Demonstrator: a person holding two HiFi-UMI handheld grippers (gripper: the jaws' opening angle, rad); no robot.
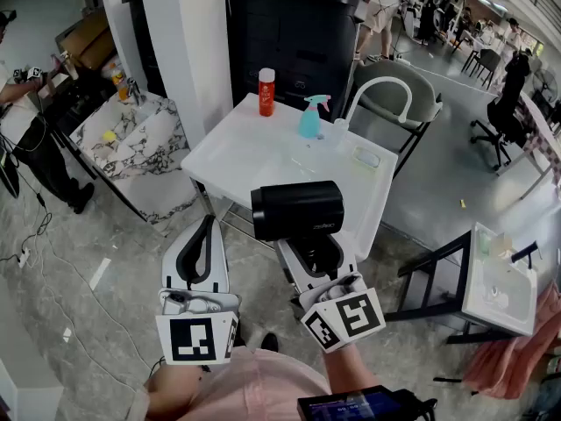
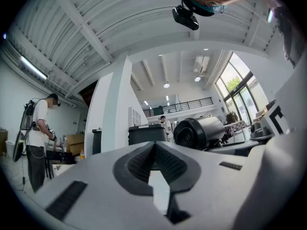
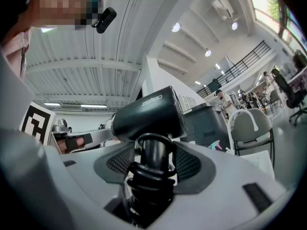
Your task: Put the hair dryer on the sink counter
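Note:
A black hair dryer [image 1: 296, 209] hangs in the air just in front of the near edge of the white sink counter [image 1: 237, 152]. My right gripper [image 1: 317, 251] is shut on its handle, with the coiled cord bunched between the jaws. In the right gripper view the hair dryer [image 3: 148, 111] stands upright in my right gripper [image 3: 152, 162], barrel pointing left. My left gripper [image 1: 203, 235] is lower left of the dryer, shut and empty. The left gripper view shows my left gripper [image 2: 154, 164] with its tips together and the hair dryer [image 2: 196, 132] to the right.
On the counter's far side stand a red bottle [image 1: 266, 92], a teal spray bottle [image 1: 310, 117] and a curved white faucet [image 1: 377, 90]. A black cabinet [image 1: 294, 33] is behind it. A marble sink unit [image 1: 131, 143] is on the left, another white sink stand [image 1: 500, 283] on the right.

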